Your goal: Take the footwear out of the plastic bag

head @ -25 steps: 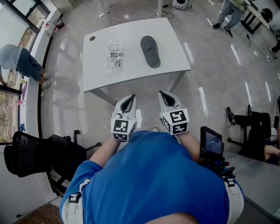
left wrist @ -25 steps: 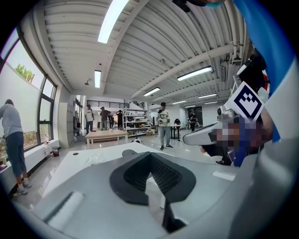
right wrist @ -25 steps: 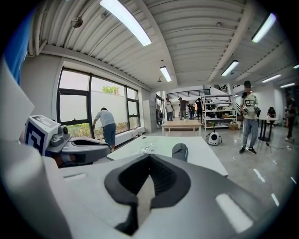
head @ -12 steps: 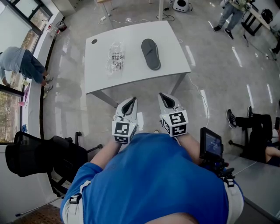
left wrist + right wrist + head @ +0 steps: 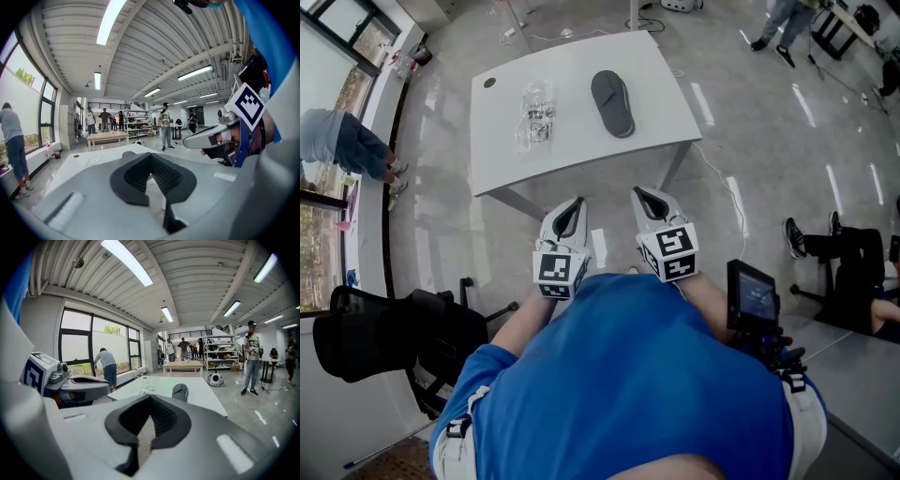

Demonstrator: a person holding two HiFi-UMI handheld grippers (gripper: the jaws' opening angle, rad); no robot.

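A dark grey slipper (image 5: 613,103) lies bare on the white table (image 5: 581,155), right of middle; the right gripper view shows the slipper (image 5: 180,392) from its end. A crumpled clear plastic bag (image 5: 536,116) lies flat to its left, also seen as the bag (image 5: 148,389). My left gripper (image 5: 573,207) and right gripper (image 5: 646,198) are held side by side near my chest, short of the table's near edge, both shut with nothing between the fingers. The table top (image 5: 89,161) shows past the left jaws.
A black office chair (image 5: 394,342) stands to my left. A stand with a screen (image 5: 754,300) is at my right. People stand by the window (image 5: 347,145) and at the far right (image 5: 853,272). A cable (image 5: 727,202) runs across the floor.
Both grippers have stayed close to my body, shut. The view has drifted, so the table and slipper sit slightly further left and higher in the picture.
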